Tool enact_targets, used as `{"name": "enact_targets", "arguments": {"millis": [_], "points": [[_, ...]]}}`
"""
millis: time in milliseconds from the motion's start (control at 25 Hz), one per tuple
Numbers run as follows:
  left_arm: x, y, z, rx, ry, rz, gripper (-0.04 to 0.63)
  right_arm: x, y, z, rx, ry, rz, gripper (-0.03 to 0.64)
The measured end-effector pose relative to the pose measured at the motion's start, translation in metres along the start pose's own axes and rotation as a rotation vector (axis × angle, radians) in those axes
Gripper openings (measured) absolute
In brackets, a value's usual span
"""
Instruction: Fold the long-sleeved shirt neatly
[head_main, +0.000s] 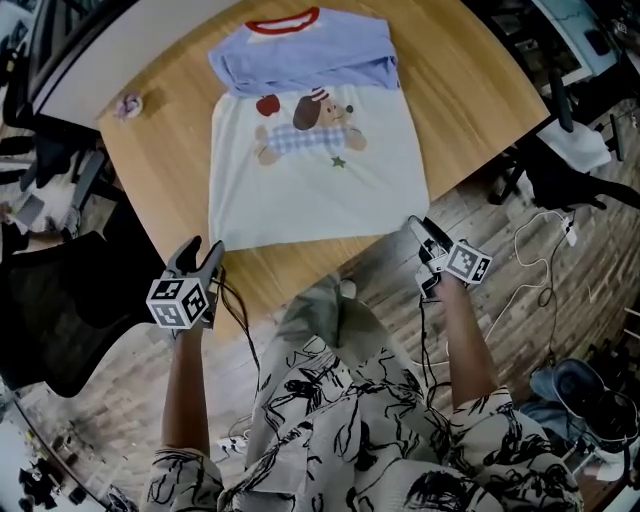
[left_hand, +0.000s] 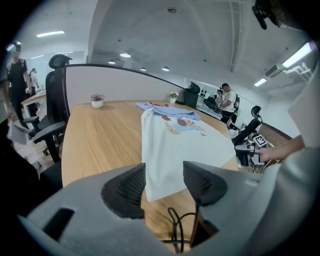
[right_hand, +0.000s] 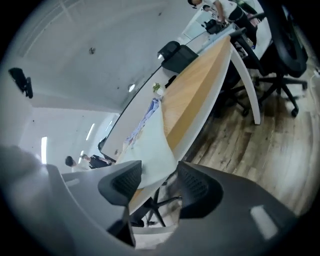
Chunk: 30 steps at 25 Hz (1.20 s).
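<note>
A white long-sleeved shirt (head_main: 310, 190) with a dog print lies flat on the wooden table (head_main: 450, 90), hem toward me. Its blue sleeves (head_main: 300, 60) are folded across the top below the red collar. My left gripper (head_main: 200, 248) sits at the near-left hem corner; in the left gripper view the corner of the shirt (left_hand: 175, 145) shows just beyond the open left gripper (left_hand: 164, 182). My right gripper (head_main: 420, 228) is at the near-right hem corner by the table edge. The right gripper (right_hand: 159, 180) stands open, rolled sideways, with the shirt (right_hand: 150, 155) corner in the gap.
A small potted plant (head_main: 128, 104) stands at the table's far left. A black office chair (head_main: 50, 310) is left of me, more chairs (right_hand: 285, 50) to the right. Cables (head_main: 540, 260) trail on the wooden floor. People (left_hand: 227, 97) stand in the background.
</note>
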<state>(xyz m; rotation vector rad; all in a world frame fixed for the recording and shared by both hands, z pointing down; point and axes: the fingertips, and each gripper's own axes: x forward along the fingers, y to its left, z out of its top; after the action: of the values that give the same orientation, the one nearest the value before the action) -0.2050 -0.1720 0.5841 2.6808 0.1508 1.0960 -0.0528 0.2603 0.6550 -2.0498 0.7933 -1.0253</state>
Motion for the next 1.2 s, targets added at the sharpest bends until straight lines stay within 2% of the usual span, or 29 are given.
{"name": "enact_targets", "arguments": {"millis": [160, 240, 440, 600, 640, 720, 800, 880, 1040, 1200], "points": [[0.003, 0.0, -0.005, -0.011, 0.014, 0.003, 0.242, -0.003, -0.004, -0.001, 0.07, -0.005, 0.043, 0.153], [0.004, 0.001, -0.009, -0.01, 0.028, 0.013, 0.242, -0.006, 0.0, 0.0, 0.076, -0.015, 0.053, 0.039], [0.005, 0.01, -0.024, -0.012, 0.081, 0.062, 0.236, -0.008, 0.017, 0.006, 0.062, -0.035, 0.087, 0.029], [0.013, 0.017, -0.042, -0.051, 0.149, 0.128, 0.204, -0.015, 0.017, 0.011, 0.022, -0.028, 0.057, 0.029], [0.015, 0.019, -0.047, -0.061, 0.169, 0.145, 0.169, -0.016, 0.02, 0.013, 0.009, -0.03, 0.064, 0.029], [0.015, 0.022, -0.052, -0.079, 0.181, 0.177, 0.023, -0.015, 0.028, 0.017, -0.016, -0.033, 0.084, 0.029], [0.01, 0.022, -0.05, -0.093, 0.158, 0.194, 0.021, -0.017, 0.034, 0.02, -0.038, -0.031, 0.084, 0.029], [0.003, 0.015, -0.047, -0.116, 0.135, 0.185, 0.021, -0.023, 0.039, 0.024, -0.056, -0.036, 0.074, 0.028], [-0.01, -0.012, -0.043, -0.213, 0.11, 0.121, 0.021, -0.041, 0.055, 0.042, -0.083, -0.079, 0.068, 0.028], [-0.035, -0.04, -0.037, -0.272, 0.08, 0.084, 0.021, -0.063, 0.07, 0.054, -0.213, -0.054, -0.023, 0.028]]}}
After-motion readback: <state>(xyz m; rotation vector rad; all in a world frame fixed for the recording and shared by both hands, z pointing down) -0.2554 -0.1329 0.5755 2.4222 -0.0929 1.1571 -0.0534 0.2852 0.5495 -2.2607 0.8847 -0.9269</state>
